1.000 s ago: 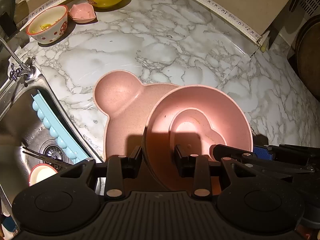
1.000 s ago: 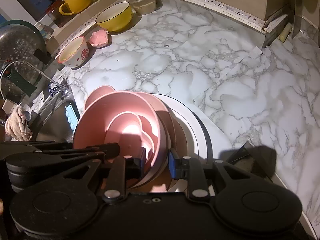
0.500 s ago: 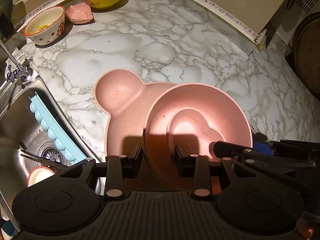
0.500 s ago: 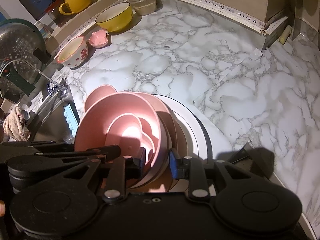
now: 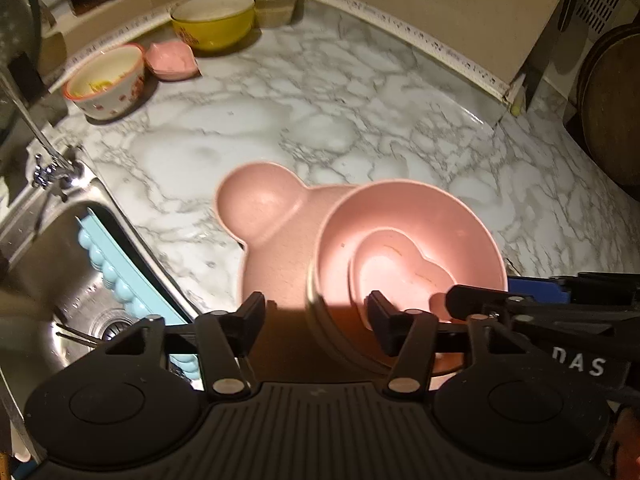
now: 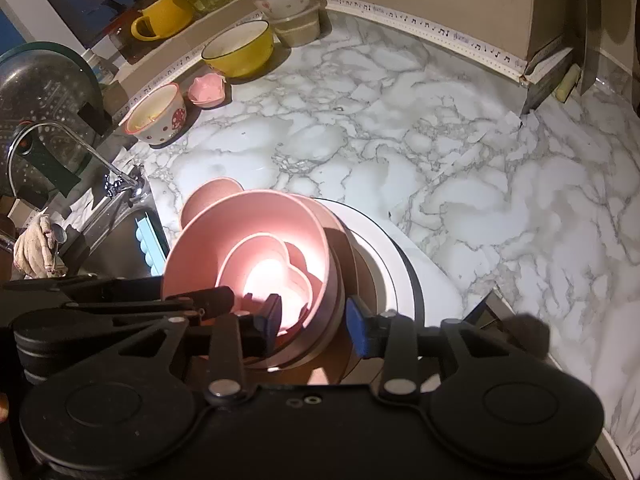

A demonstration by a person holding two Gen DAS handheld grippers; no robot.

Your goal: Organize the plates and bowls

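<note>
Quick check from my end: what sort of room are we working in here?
Most likely a home kitchen: a marble-patterned countertop, a steel sink with a tap beside it, and bowls and a yellow mug along the back wall.

Both claws widened – left claw (image 5: 316,322), right claw (image 6: 312,322) – bowl rim (image 6: 334,280) released.

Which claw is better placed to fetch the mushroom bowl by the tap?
Likely the left claw: it is on the sink side of the pink bowl, nearer the mushroom bowl. Its jaws have just been opening around the pink rim.
</note>
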